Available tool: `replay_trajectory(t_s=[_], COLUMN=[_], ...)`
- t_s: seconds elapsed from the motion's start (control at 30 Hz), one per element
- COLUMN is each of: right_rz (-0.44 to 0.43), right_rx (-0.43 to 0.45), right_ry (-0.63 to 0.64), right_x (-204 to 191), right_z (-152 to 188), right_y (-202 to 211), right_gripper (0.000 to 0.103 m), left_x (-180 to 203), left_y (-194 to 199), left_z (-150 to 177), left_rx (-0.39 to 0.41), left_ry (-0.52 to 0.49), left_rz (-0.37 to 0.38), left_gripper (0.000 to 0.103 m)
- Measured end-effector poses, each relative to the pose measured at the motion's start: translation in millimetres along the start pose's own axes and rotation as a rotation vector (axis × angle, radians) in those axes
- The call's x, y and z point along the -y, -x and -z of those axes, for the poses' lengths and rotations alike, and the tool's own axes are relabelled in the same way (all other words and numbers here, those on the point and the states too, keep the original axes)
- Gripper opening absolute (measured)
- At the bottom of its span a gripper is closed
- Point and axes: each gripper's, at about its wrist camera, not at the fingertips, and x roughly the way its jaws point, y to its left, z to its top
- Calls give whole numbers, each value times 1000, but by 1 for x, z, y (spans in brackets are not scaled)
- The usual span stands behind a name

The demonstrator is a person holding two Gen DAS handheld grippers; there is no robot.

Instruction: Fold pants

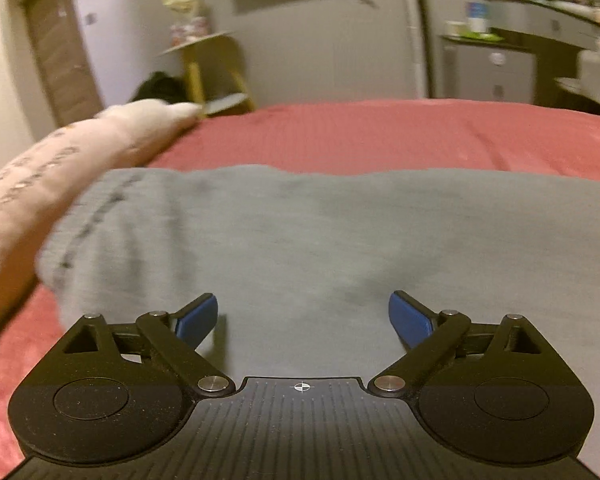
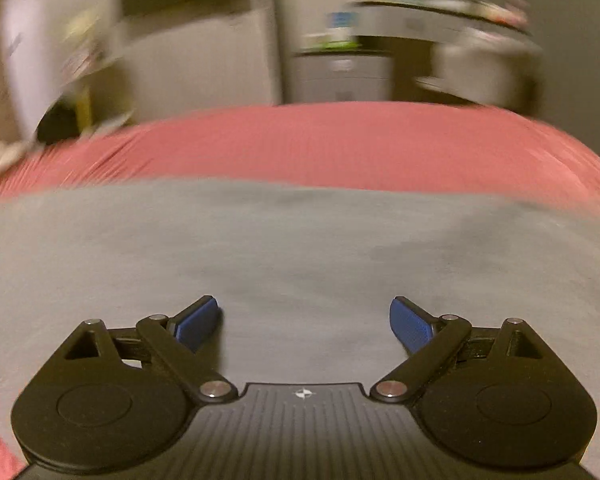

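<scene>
Grey pants [image 1: 300, 232] lie spread flat across a red bedspread [image 1: 380, 136], with a dark seam line near their left end. My left gripper [image 1: 303, 320] hovers over the near part of the cloth, its blue pads wide apart and nothing between them. In the right wrist view the same grey pants [image 2: 300, 248] fill the lower half, blurred. My right gripper [image 2: 305, 324] also stands open above the fabric, with only flat cloth showing between its fingers.
A pale pink pillow with printed letters [image 1: 48, 184] lies on the bed at the left, touching the pants' left end. Beyond the bed stand a small yellow-legged side table [image 1: 208, 68], a door [image 1: 56, 48], a grey cabinet [image 1: 488, 68] and a cluttered shelf [image 1: 552, 4].
</scene>
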Motion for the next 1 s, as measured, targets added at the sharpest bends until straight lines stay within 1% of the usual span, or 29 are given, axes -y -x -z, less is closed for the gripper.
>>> replay_trajectory(t_s=[0.03,0.1,0.17,0.2,0.23,0.27,0.3,0.33,0.37,0.4,0.47,0.53,0.6,0.7,0.77,0.83,0.9,1.0], right_rz=[47,191,289,359,430,508,568,563,545,543,579,612,636,640,609,575,544,495], right_rx=[17,34,39,42,41,38,44,78,125,183,265,317,362,401,395,350,294,201], right_ry=[-39,-106,-185,-239,-291,-348,-423,-475,-502,-506,-473,-437,-416,-413,-412,-384,-338,-255], right_x=[22,64,98,112,126,135,145,154,157,156,147,146,139,139,145,151,147,131], right_z=[1,3,3,3,3,4,7,17,22,27,39,43,55,59,62,59,61,66], right_y=[4,14,25,36,48,60,76,94,111,133,169,198,233,271,301,318,326,323], right_gripper=[90,90,90,90,90,93,94,94,94,96,99,99,99,99,99,99,99,99], left_x=[-9,-24,-38,-43,-47,-48,-48,-46,-44,-44,-45,-52,-63,-81,-93,-101,-105,-106], left_y=[-6,-11,-8,-6,-5,-1,4,14,21,26,36,37,38,47,51,58,66,75], left_z=[-1,-3,-4,-4,-4,-3,-3,0,2,4,8,8,8,13,16,17,18,21], left_rx=[-9,-29,-48,-55,-60,-60,-53,-38,-23,-7,-8,-30,-65,-98,-108,-113,-113,-101], left_ry=[5,22,58,65,60,47,30,5,-13,-20,-4,44,122,250,312,355,380,383], left_rz=[-50,-129,-160,-178,-193,-207,-216,-215,-209,-196,-176,-158,-139,-100,-78,-59,-36,-23], left_gripper=[98,98,97,97,97,96,96,96,96,96,96,96,96,96,96,96,96,96])
